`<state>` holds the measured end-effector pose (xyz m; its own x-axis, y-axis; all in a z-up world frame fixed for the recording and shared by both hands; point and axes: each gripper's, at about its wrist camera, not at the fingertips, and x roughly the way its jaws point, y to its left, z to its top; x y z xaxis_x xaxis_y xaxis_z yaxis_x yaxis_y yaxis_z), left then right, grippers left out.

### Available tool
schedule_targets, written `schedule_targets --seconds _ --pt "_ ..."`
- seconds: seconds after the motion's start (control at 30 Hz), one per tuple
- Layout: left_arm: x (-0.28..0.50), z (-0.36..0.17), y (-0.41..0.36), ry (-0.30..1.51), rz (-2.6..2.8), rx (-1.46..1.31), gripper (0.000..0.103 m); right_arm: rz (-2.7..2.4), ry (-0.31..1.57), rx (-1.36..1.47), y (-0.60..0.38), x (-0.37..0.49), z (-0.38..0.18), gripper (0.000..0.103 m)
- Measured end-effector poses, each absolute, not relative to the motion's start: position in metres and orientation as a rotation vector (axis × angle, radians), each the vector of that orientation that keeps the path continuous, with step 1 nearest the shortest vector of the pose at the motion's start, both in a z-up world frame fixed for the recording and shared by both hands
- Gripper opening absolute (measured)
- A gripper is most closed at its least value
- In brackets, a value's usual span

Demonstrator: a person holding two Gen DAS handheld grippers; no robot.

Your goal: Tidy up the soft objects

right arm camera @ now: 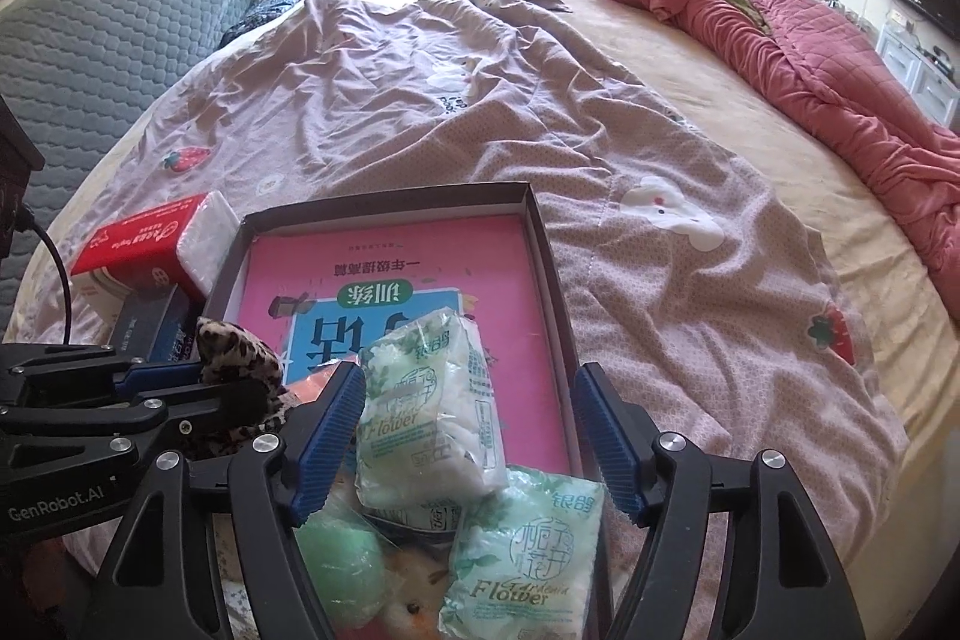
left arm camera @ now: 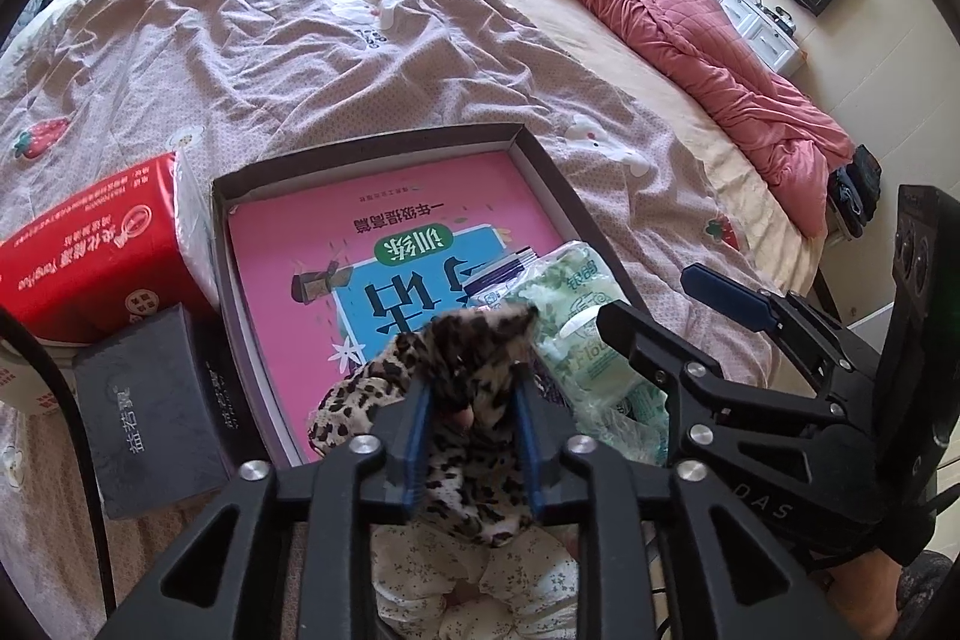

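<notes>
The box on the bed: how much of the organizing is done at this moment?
Partly done. The box already holds a pink book and a green tissue pack. In hand: the left gripper is shut on a leopard-print cloth above the box. The right gripper is open and holds nothing. Left: a second tissue pack and a green ball at the near edge.

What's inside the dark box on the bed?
In the dark box lies a pink book, with green tissue packs on its near end. Whatever is under the book is hidden.
</notes>
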<state>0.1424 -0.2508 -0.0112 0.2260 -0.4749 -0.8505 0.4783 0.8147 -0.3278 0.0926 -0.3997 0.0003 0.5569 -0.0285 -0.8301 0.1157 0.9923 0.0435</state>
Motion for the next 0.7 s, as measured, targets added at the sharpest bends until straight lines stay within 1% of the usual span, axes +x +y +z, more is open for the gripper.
schedule_targets --seconds 0.03,0.07,0.13,0.2,0.27,0.4,0.47,0.53,0.7 --pt "0.142 -0.01 -0.251 1.167 -0.655 0.01 0.037 -0.091 0.976 0.098 -0.4 0.092 0.001 0.074" --pt "0.141 -0.008 -0.251 1.161 -0.649 0.019 0.04 -0.095 0.976 0.101 -0.401 0.091 0.002 0.074" --pt "0.14 -0.005 -0.25 1.149 -0.641 0.036 0.04 -0.103 0.966 0.11 -0.402 0.089 0.004 0.074" --pt "0.139 -0.002 -0.249 1.145 -0.636 0.036 0.044 -0.11 0.961 0.116 -0.403 0.088 0.007 0.074" --pt "0.139 0.001 -0.246 1.141 -0.631 0.034 0.051 -0.115 0.955 0.123 -0.404 0.086 0.009 0.075" --pt "0.137 0.005 -0.243 1.139 -0.629 0.027 0.054 -0.122 0.944 0.13 -0.405 0.081 0.015 0.075" --pt "0.135 0.007 -0.243 1.137 -0.627 0.033 0.059 -0.123 0.941 0.134 -0.405 0.078 0.018 0.075" --pt "0.132 0.009 -0.242 1.133 -0.622 0.04 0.062 -0.124 0.933 0.135 -0.404 0.076 0.021 0.075" --pt "0.124 0.016 -0.237 1.112 -0.605 0.064 0.066 -0.123 0.918 0.133 -0.4 0.07 0.03 0.075"
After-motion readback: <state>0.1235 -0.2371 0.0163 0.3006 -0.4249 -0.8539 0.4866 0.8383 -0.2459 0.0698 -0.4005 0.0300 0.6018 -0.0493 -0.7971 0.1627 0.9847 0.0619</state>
